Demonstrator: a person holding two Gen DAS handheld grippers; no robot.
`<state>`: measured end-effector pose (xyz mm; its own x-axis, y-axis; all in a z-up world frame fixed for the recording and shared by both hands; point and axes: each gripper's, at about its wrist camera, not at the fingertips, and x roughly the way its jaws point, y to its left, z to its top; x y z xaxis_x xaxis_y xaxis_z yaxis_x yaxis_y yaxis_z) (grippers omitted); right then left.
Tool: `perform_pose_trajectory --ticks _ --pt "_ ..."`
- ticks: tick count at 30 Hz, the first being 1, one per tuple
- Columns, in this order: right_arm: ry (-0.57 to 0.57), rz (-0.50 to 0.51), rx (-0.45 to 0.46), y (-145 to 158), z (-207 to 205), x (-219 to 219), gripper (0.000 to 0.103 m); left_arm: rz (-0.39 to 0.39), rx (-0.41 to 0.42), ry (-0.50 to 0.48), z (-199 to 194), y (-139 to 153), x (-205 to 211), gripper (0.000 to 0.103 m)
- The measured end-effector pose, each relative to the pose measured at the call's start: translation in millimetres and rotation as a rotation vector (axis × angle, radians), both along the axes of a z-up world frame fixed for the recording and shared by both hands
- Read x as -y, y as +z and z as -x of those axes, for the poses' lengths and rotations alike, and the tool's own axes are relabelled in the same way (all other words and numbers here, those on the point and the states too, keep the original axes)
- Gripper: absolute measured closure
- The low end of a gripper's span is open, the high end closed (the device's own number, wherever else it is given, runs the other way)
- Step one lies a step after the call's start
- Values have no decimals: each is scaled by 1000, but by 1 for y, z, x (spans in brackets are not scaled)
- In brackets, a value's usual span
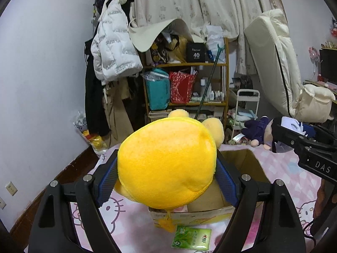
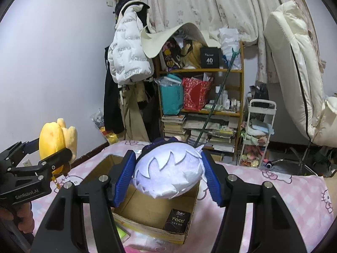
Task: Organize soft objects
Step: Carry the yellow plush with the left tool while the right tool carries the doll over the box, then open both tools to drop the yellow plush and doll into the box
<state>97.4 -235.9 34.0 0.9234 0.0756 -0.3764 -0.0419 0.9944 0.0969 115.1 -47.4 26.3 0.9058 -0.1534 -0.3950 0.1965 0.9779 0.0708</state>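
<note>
Your left gripper (image 1: 166,176): jaws spread wide, blue pads pressed on both sides of a yellow plush toy (image 1: 168,164), held in the air above the near-left part of the cardboard box (image 1: 256,164). Your right gripper (image 2: 167,178): jaws medium-wide, clamped on a plush doll (image 2: 168,172) with white felt hair and dark purple outfit, held over the box's middle. Count: two plush toys, one open box, on the pink cat-print bed cover (image 2: 294,191). One dark "Face" packet (image 2: 177,220) inside the box's near-right corner. One green packet (image 1: 191,239) on the cover, just in front of the box.
</note>
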Motion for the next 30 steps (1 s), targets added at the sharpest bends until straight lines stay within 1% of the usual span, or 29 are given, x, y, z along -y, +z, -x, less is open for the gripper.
perform_pose_trajectory --ticks 8,12,20,30 --pt "17 -6 -61 -32 -15 0 36 7 -54 8 -23 -22 -2 21" --pt "24 -5 -82 -42 -21 1 36 12 -88 3 -34 -31 -1 21" --pt "51 2 -120 -60 -30 2 36 -19 -162 -17 -51 -57 7 21" --pt "79 15 -150 -73 -34 -1 36 -60 -203 -34 -60 -74 17 20"
